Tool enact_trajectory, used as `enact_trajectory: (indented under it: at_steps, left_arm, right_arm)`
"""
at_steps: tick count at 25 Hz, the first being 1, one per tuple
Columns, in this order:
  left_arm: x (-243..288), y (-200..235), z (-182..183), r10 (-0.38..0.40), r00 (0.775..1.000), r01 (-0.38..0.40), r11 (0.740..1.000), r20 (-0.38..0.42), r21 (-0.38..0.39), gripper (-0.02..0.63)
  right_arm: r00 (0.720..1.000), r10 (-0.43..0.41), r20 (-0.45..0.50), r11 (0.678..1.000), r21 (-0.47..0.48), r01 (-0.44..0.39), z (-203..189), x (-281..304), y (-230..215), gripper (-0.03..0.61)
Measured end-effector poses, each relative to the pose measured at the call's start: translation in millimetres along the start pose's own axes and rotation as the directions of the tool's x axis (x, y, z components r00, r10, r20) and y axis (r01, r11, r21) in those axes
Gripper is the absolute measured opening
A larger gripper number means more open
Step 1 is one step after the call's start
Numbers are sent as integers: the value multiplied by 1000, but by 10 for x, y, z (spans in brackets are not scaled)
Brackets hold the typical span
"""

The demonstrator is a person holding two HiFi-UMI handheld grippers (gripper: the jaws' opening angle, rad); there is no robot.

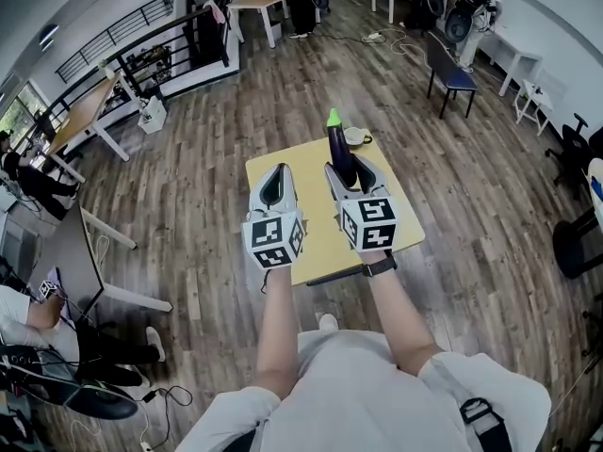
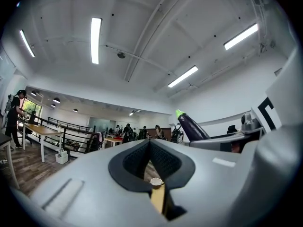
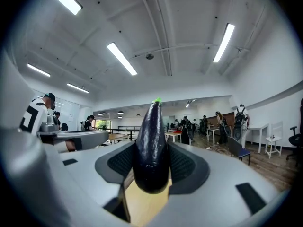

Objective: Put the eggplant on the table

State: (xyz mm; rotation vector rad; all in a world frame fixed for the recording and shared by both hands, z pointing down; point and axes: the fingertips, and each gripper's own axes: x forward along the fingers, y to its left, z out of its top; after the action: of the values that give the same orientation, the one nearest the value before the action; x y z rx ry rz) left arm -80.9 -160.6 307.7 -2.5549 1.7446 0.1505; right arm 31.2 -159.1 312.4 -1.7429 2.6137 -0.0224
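The right tongs [image 1: 347, 168] pinched the eggplant [image 1: 337, 144] at its blunt end, green stem pointing ahead beyond the jaws, evidently for setting it onto the table [image 1: 316, 205] beneath, while the left tongs [image 1: 273, 185], pressed together and empty, hung just beside.

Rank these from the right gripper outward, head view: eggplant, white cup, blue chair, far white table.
1. eggplant, held in the right gripper.
2. white cup, on the far corner of the yellow table.
3. blue chair, beyond the table, upper right.
4. white table, far back, upper left.
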Motion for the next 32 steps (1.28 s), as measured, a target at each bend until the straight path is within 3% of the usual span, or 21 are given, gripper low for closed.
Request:
enact_trajectory:
  at_steps: [8,15,21,26,32]
  left_arm:
    - [404,533,-212,5,1000,-5,999,2,-49,9]
    - [558,546,-641,-1,998,-4,996,-59,-86,9]
    - [761,961,-907,51,993,-64,990,-102,-124,9]
    - [902,1028,-1075,70,985,-90,988,-157,-123,9]
    - [876,1236,-1404,86,971,-118,983,-224,-137,8]
  right_arm:
    - [999,-33,-15,999,-5,33,-163,609,15,212]
    - [994,-33,-102,999,-2,33,-598,747,-89,212]
    - [988,5,-154,1000,-5,-5,-828,1105,-18,212]
    - [979,13,-201,1000,21,-9,-956,1338,-209,212]
    - [961,37,-272,998,61,-21,-1355,1477,-75,212]
